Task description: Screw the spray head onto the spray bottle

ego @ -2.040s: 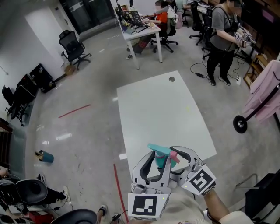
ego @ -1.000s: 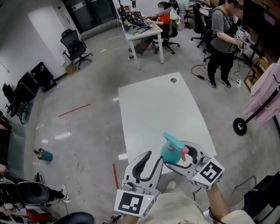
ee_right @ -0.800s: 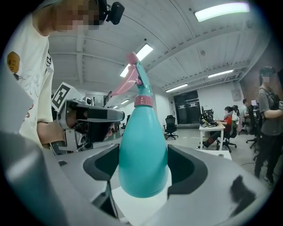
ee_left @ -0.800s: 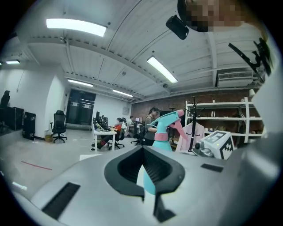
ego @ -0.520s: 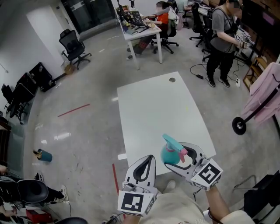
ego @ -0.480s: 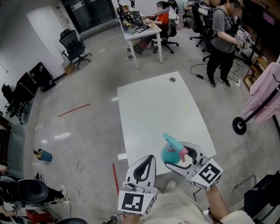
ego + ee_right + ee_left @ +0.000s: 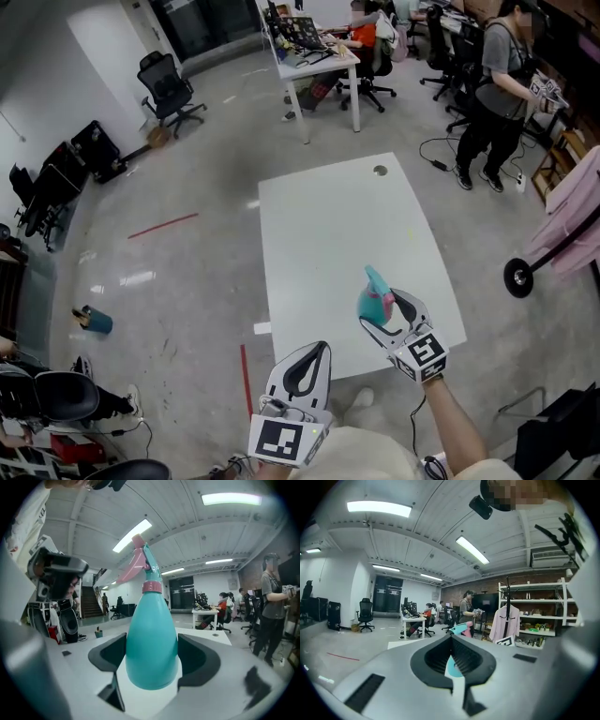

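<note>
My right gripper (image 7: 382, 315) is shut on the round belly of a teal spray bottle (image 7: 374, 303), held upright over the near right part of the white table (image 7: 328, 225). In the right gripper view the bottle (image 7: 152, 644) fills the space between both jaws. Its pink collar (image 7: 151, 587) and teal-and-pink spray head (image 7: 139, 560) sit on top of the neck. My left gripper (image 7: 316, 351) hangs lower, near the table's front edge, with its jaws shut and nothing in them. Through its jaw notch the left gripper view shows a sliver of the bottle (image 7: 452, 668).
A person (image 7: 502, 84) stands at the back right beside cables on the floor. Another white desk (image 7: 314, 61) with seated people and office chairs stands behind the table. A pink garment on a wheeled rack (image 7: 572, 216) is at the right. Red tape lines (image 7: 161, 226) mark the floor.
One second ago the left jaws stood open; now they are shut and empty. My right gripper has carried the bottle farther from me and lower, over the table.
</note>
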Motion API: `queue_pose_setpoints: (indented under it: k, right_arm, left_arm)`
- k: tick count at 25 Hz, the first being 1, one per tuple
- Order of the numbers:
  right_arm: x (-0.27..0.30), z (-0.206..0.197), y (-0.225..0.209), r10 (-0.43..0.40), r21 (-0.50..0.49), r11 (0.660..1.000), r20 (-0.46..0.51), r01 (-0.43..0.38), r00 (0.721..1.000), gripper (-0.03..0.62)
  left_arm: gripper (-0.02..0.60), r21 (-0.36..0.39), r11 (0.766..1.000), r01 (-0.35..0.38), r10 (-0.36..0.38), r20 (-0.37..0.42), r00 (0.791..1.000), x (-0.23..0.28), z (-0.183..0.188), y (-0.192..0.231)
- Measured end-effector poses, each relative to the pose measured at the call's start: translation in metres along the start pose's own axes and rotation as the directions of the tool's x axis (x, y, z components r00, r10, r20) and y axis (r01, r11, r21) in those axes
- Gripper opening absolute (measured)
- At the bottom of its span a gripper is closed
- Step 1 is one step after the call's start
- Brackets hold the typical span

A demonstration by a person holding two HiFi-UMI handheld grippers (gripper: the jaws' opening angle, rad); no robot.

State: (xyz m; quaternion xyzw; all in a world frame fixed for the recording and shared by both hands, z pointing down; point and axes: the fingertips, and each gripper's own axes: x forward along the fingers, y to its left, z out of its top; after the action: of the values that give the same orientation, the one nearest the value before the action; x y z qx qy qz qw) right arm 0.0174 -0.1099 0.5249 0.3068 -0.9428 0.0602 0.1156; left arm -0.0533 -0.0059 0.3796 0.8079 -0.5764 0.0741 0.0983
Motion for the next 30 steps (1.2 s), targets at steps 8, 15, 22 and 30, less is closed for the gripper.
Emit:
queue_pose_setpoints:
  k: [8, 15, 22, 30]
  right_arm:
    - [0.078, -0.109, -0.046, -0.106, 0.03, 0.993, -0.156, 0.112, 0.982, 0.348]
    - [0.092, -0.16, -0.053, -0.152, 0.025, 0.987, -0.206, 0.161, 0.967, 0.348]
    - [0.08, -0.184, -0.044, -0.136, -0.022, 0.991, -0.255, 0.135, 0.957, 0.348]
    - [0.074, -0.182, -0.048, -0.117, 0.015, 0.992, -0.276, 0.127, 0.954, 0.35]
  left_arm:
    - [0.005, 0.021, 1.0, 0.001, -0.001, 0.0, 1.0, 0.012, -0.008, 0.0]
    - [0.005, 0.026, 1.0, -0.007, 0.008, -0.026, 1.0, 0.021, -0.02, 0.006]
    - [0.005, 0.035, 0.999, -0.014, 0.015, -0.047, 0.999, 0.031, -0.03, 0.011]
    - [0.005, 0.039, 0.999, -0.024, 0.026, -0.072, 0.997, 0.043, -0.044, 0.017]
